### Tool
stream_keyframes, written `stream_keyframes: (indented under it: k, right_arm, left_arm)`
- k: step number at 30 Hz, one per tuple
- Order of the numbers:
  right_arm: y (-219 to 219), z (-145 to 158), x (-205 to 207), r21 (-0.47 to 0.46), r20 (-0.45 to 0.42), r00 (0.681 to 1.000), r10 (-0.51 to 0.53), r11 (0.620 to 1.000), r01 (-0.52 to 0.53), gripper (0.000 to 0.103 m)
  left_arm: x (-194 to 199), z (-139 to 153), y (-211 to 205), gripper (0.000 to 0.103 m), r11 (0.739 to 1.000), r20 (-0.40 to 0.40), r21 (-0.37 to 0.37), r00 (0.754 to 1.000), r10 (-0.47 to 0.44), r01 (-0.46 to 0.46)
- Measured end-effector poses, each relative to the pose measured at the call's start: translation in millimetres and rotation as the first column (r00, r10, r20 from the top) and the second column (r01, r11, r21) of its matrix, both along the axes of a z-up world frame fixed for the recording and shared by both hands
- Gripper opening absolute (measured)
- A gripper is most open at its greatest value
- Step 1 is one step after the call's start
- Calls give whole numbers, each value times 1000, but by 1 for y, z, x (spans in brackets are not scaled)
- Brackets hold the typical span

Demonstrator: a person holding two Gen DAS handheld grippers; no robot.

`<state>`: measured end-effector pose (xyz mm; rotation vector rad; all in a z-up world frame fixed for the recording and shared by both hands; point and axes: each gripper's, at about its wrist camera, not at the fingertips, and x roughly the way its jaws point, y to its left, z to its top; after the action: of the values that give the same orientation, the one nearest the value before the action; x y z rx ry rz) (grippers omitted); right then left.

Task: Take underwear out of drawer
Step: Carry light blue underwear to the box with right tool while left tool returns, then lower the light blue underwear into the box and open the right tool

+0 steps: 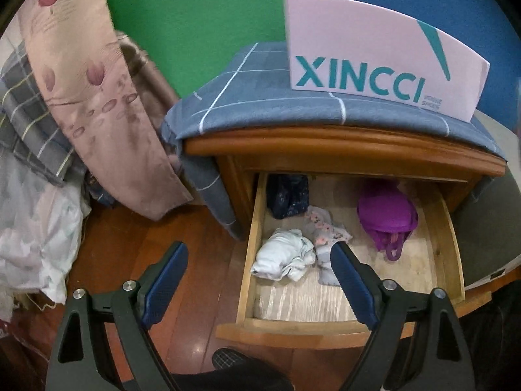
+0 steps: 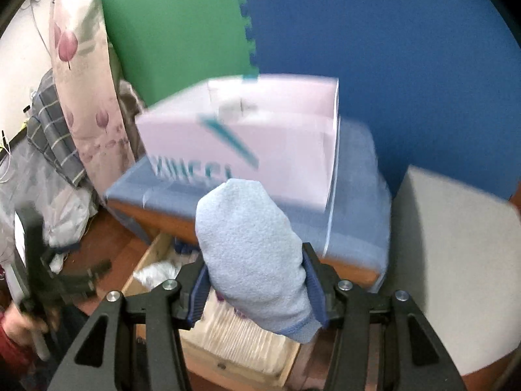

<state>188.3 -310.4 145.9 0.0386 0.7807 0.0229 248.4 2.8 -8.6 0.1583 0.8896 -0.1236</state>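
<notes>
While the right tool point(image 2: 255, 288) grips pale-blue underwear point(image 2: 250, 244), the left tool point(image 1: 260, 280) gapes empty below "XINCCI" box point(image 1: 374, 62).

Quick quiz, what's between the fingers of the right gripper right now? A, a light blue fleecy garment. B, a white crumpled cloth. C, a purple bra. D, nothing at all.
A: the right gripper is shut on a light blue fleecy garment, while the purple bra and white crumpled cloth lie in the drawer.
</notes>
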Motion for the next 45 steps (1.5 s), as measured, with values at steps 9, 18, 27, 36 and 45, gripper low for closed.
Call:
stream_keyframes:
  k: [9,18,27,36,45]
  right_arm:
    - [7,99,80,-78,77,997,2,997,4,52]
    - [6,86,167,-129,-19,997,-81,989,78,52]
    - [-9,22,211,-131,-167,973,-159,982,138,53]
    - [-15,-3,220,-155,-216,956,-199,974,168,58]
    - [2,28,210,-233,-121,977,-174,962,143,74]
  left_arm:
    - [0,-6,11,92,999,-7,3,999,51,-51]
    - [1,-7,12,93,999,3,22,999,38,-38]
    - [9,-9,14,94,999,-5,20,999,46,-46]
    - [20,-21,14,94,999,-39,7,999,31,-31]
    - [19,-32,11,94,1000,-68,10,997,19,-18]
